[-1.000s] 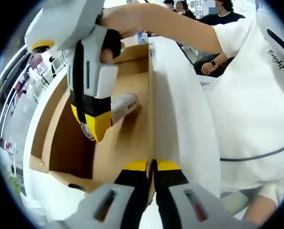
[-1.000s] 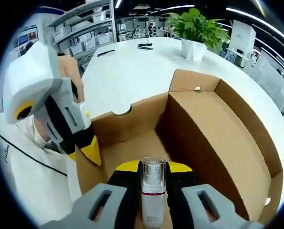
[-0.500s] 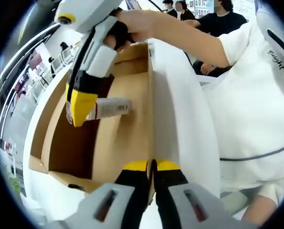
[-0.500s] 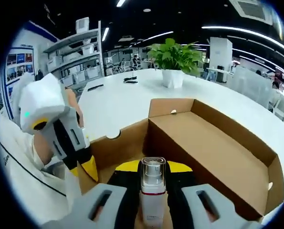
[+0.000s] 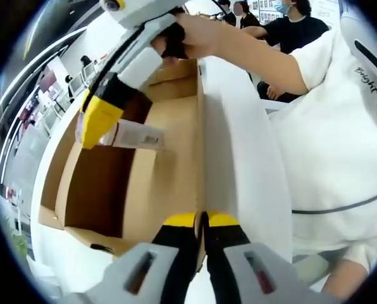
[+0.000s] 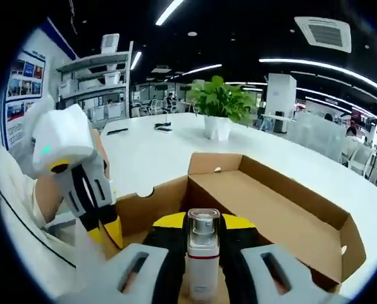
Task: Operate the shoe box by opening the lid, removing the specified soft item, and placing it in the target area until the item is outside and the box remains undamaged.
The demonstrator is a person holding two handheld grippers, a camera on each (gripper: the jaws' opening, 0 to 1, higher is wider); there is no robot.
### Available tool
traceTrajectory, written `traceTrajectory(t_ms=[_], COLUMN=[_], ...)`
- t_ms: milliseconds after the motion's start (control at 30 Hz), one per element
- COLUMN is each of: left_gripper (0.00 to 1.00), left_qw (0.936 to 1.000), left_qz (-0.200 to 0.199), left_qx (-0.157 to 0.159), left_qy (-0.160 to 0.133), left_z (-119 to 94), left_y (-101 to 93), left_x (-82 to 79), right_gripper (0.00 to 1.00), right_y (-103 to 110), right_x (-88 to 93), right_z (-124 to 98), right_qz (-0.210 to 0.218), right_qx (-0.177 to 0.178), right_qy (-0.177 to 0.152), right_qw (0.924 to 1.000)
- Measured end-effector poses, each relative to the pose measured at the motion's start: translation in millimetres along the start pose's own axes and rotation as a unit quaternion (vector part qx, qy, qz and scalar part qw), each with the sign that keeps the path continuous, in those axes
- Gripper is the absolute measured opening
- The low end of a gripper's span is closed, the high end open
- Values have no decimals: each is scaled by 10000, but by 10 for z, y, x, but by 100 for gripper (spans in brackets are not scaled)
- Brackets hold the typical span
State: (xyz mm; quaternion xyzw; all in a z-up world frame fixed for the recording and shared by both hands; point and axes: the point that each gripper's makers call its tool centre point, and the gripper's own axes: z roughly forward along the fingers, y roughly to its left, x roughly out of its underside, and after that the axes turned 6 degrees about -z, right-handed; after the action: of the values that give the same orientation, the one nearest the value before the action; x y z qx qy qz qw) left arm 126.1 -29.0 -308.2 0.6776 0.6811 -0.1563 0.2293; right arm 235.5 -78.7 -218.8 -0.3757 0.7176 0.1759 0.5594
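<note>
The open cardboard shoe box (image 5: pixel 169 158) lies on a white table, with its white lid (image 5: pixel 239 158) standing upright on the right. My left gripper (image 5: pixel 202 221) is shut on the lid's near edge. Coming in from the top, my right gripper (image 5: pixel 90 126) is shut on a white bottle (image 5: pixel 138 134) and holds it above the box's left wall. In the right gripper view, the bottle (image 6: pixel 203 259) with its clear cap stands between my right gripper's jaws (image 6: pixel 203 223). The box (image 6: pixel 283 215) lies below and ahead, and the left gripper (image 6: pixel 106 231) is on the lid at the left.
A potted plant (image 6: pixel 220 104) stands on the white table (image 6: pixel 157 152) beyond the box. Shelves (image 6: pixel 106 69) line the far left wall. The person's white shirt (image 5: pixel 340 126) is close on the right, and seated people (image 5: pixel 290 25) are behind.
My right gripper has risen with the bottle from the box floor to above the box's walls. The left gripper has stayed on the lid.
</note>
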Motion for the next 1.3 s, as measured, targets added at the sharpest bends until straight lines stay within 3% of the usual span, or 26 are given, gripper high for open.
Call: traceTrajectory(t_ms=[100,167,267,467,800,1300], left_gripper=[3,3,3,3,3,3], left_qw=[10000,10000,10000,10000,10000,10000], left_qz=[6,5,2,13,19,9], left_qx=[-7,-12,-10,-18,-19,-29], left_qy=[-2,-6,0,-16,-21,-12], left_z=[0,1,1,-1,-2,3], left_y=[-1,-1,-2,-2,-1,3], left_x=[0,0,0,-1,-2,-2], right_gripper=[18,18,18,18,18,18], right_y=[-24,10,17,-11,-196,-138], right_x=[-133,-124,-121,-43,-203,-347], right_z=[-67,-106,-119,-139,-362,-583], right_qz=[152,366,340,167,176,-340], right_qx=[8,-135,-155,44,663,779], right_qy=[-570,-562,-584,-552,-1109,-1285], right_qw=[9983,9977,9976,9983,9915,9881])
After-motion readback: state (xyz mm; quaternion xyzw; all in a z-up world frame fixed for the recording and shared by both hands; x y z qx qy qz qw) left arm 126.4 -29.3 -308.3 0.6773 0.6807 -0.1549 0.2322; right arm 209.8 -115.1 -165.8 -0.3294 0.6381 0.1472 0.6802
